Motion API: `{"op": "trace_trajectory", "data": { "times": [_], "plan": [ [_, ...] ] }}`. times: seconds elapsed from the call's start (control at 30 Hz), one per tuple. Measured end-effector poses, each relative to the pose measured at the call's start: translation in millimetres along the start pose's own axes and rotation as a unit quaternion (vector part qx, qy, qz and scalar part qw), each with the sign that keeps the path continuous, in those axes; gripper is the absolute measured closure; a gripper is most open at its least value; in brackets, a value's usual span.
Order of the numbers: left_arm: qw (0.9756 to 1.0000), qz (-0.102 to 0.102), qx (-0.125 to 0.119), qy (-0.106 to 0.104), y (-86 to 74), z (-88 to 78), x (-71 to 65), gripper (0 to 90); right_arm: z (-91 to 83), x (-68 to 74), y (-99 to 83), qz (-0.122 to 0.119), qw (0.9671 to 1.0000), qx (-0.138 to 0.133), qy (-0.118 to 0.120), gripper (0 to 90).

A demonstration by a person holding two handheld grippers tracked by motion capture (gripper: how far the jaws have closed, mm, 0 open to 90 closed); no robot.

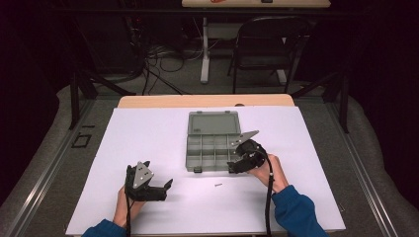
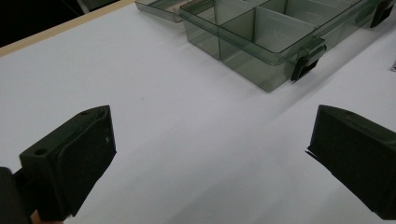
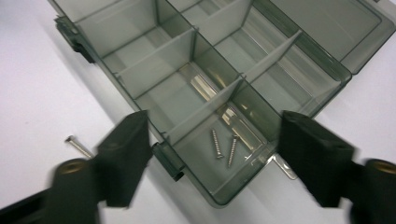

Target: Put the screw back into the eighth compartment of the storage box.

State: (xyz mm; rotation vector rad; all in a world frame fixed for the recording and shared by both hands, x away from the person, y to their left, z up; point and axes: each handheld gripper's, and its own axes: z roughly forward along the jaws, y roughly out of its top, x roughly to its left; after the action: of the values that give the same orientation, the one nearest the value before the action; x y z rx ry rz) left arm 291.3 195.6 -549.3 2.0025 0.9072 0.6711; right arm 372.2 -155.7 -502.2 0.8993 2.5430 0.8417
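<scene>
A grey see-through organizer box (image 1: 213,143) lies in the middle of the table with its lid folded back. Two small screws (image 3: 217,143) lie in its near corner compartment (image 3: 224,158). My right gripper (image 1: 232,157) hovers at that front right corner of the box; in the right gripper view the right gripper (image 3: 215,123) stands open, with nothing between its pads. One loose screw (image 1: 218,185) lies on the white sheet just in front of the box, the same loose screw (image 3: 78,146) beside my left jaw. My left gripper (image 1: 149,177) rests open and empty at the front left, and in its own view the left gripper (image 2: 212,126) faces the box (image 2: 261,42).
A white sheet (image 1: 148,138) covers the table, with a strip of wooden edge (image 1: 197,100) at the far side. The box's black latches (image 2: 306,60) stick out of its front wall. Beyond the table stand a folding chair (image 1: 267,44) and another table's leg (image 1: 204,49).
</scene>
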Motion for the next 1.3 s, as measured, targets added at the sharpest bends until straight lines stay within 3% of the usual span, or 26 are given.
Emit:
{"op": "trace_trajectory", "data": {
  "times": [0.27,0.43,0.47,0.57,0.97,1.03,1.3],
  "plan": [
    [1.0000,-0.002,0.001,0.000,-0.1,-0.4,0.1,0.0,-9.4,13.9,1.7,-0.017,0.9994,-0.014,0.028,0.0],
    [1.0000,-0.001,-0.001,0.001,0.0,-0.9,0.4,0.0,-10.6,24.4,1.7,-0.023,0.9985,-0.018,0.046,0.0],
    [1.0000,-0.001,-0.001,0.001,0.0,-0.9,0.5,0.0,-12.0,25.3,2.4,-0.028,0.9984,-0.006,0.049,0.0],
    [1.0000,0.000,-0.003,0.004,-0.1,-1.0,0.6,0.0,-10.8,30.5,2.0,-0.033,0.9980,-0.014,0.052,0.0],
    [1.0000,0.000,-0.002,0.004,-0.2,-0.9,0.4,0.0,-7.2,48.2,3.2,-0.054,0.9962,-0.005,0.068,0.0],
    [1.0000,-0.001,0.000,0.001,0.0,-1.0,0.4,0.0,-5.1,50.8,3.0,-0.056,0.9959,-0.017,0.069,0.0],
    [1.0000,-0.002,0.000,0.002,-0.1,-0.8,0.1,0.0,-2.7,57.5,4.5,-0.069,0.9942,-0.004,0.082,0.0]
  ]
}}
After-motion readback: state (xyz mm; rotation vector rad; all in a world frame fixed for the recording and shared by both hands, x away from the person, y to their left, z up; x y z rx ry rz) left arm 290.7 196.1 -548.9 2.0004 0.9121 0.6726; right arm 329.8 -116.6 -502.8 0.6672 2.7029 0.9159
